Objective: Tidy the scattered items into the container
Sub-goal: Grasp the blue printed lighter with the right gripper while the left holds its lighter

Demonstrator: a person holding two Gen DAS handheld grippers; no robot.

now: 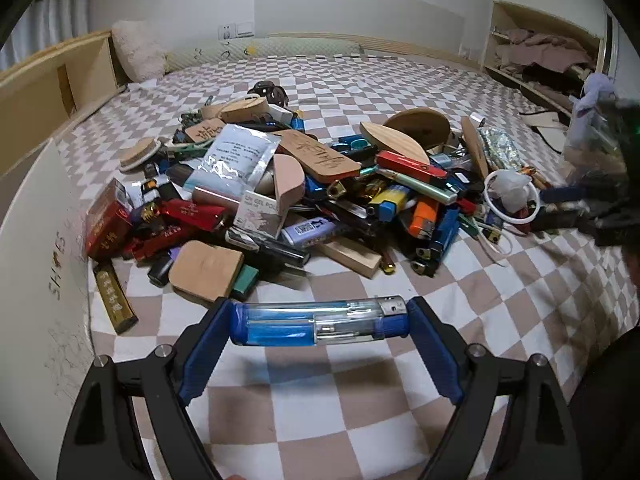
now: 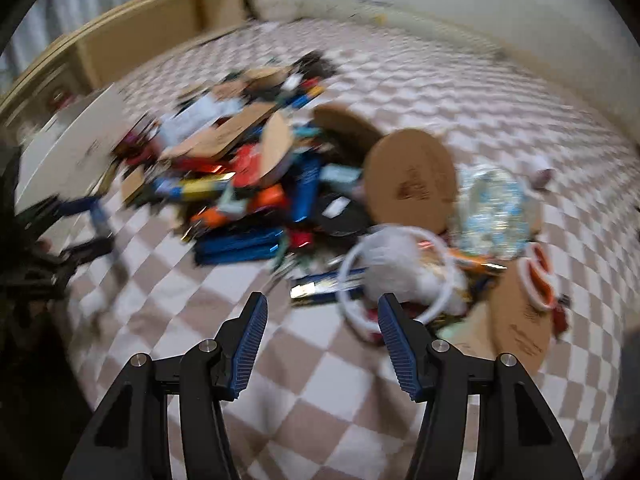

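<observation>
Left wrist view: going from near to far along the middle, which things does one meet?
Left tongs holding the blue transparent lighter → bare checkered sheet → pile of scattered items → long bolster → wall.

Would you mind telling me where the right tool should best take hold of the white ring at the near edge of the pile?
Probably the white ring's near-right rim, approached from above: it lies roughly flat, and a white bag fills its middle. The right tool is open.

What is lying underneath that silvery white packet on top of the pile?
The packet rests on a metallic pink bar and a white gel polish box, with lighters around. Whatever lies directly beneath its middle is covered.
</observation>
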